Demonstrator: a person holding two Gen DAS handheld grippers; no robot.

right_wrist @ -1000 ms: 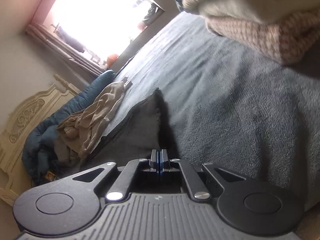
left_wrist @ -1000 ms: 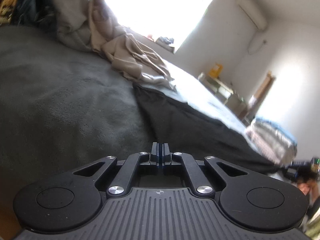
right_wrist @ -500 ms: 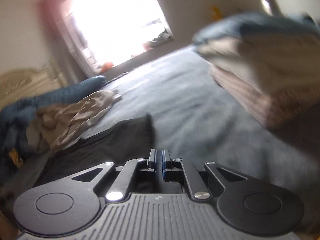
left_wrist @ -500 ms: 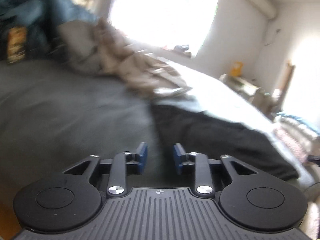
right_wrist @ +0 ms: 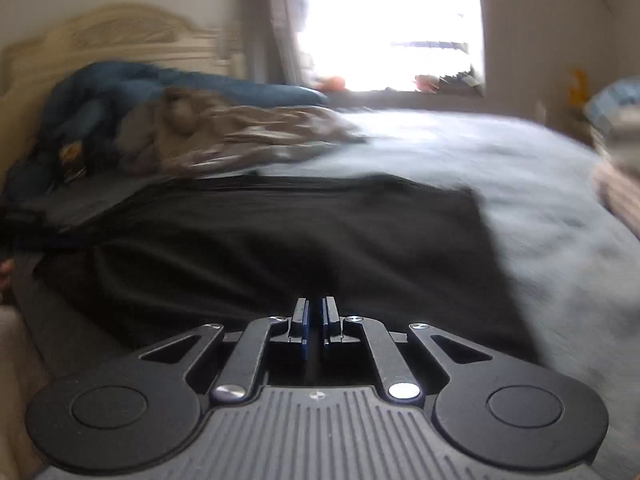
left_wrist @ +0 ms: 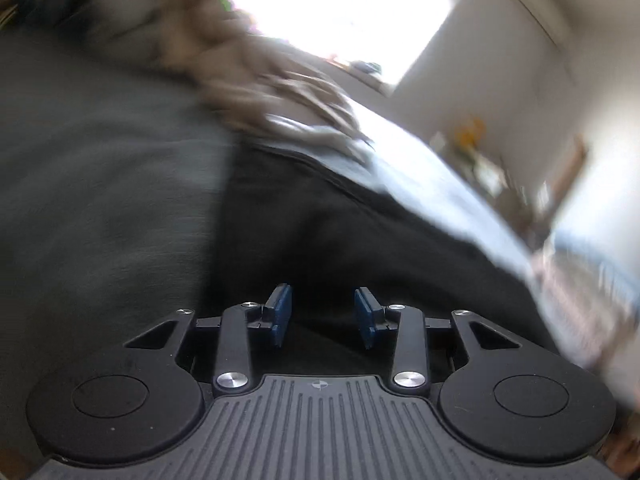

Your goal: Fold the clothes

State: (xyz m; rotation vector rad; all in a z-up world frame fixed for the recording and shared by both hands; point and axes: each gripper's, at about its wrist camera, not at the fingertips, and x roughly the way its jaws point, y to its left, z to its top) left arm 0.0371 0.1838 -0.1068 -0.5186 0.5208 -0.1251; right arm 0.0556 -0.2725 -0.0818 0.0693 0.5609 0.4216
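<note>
Grippers hovering over black garment (right_wrist: 280, 240) on the grey bedspread (right_wrist: 540, 184).
We are seeing left gripper (left_wrist: 322, 316) spread wide above the garment, gripping nothing; right gripper (right_wrist: 316, 322) showing a thin slit, nearly pressed together, empty. Beige clothes (right_wrist: 248, 136) are lying just beyond the garment, near the headboard (right_wrist: 120, 36).

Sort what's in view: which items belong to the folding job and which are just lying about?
Job: black garment, left gripper, right gripper.
Lying about: beige clothes heap, blue bedding, headboard, folded stack, grey bed cover.
</note>
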